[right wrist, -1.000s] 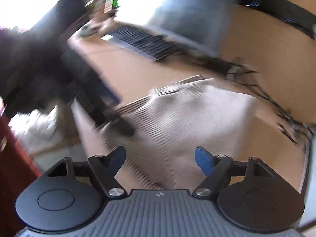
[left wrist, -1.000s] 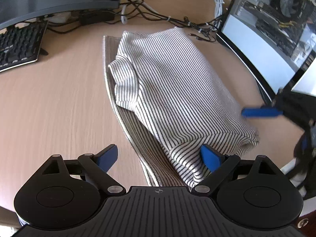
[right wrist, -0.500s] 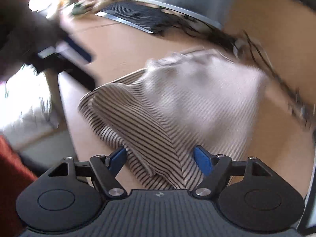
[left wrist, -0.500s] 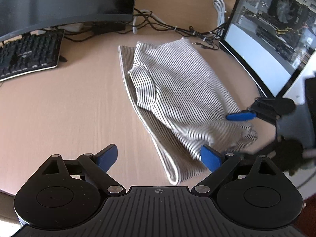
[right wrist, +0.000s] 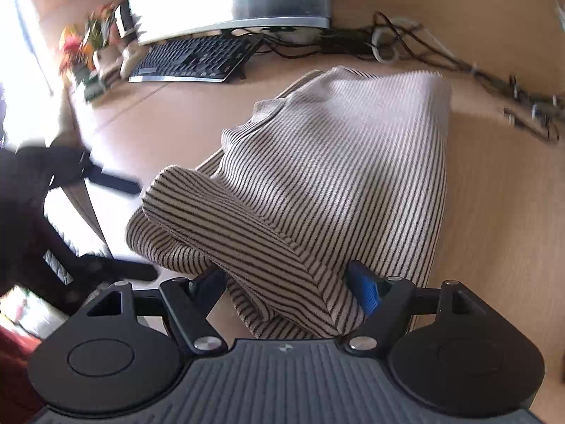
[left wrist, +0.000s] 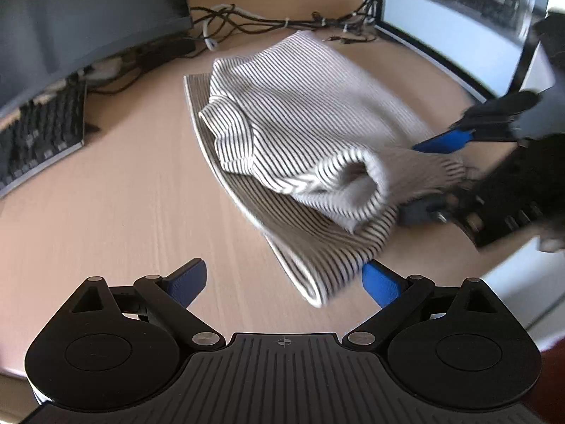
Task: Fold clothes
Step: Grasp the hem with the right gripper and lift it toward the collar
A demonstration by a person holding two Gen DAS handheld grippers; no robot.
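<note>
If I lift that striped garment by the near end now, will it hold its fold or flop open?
Probably it flops: the striped garment already sags and rolls into a loose loop at the near end. It looks like soft, fairly thick knit, so the layers may drag rather than slide on the desk. The right gripper straddles a bunched edge, which could slip apart.

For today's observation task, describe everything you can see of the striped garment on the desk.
The striped garment is a knit-looking top, off-white with thin dark stripes, lying partly folded on the wooden desk. Its near end is rolled into a bunched, open tube. The right gripper has that roll between its open fingers; the left gripper is open, its right finger beside the lower hem. Cables lie beyond it.
</note>
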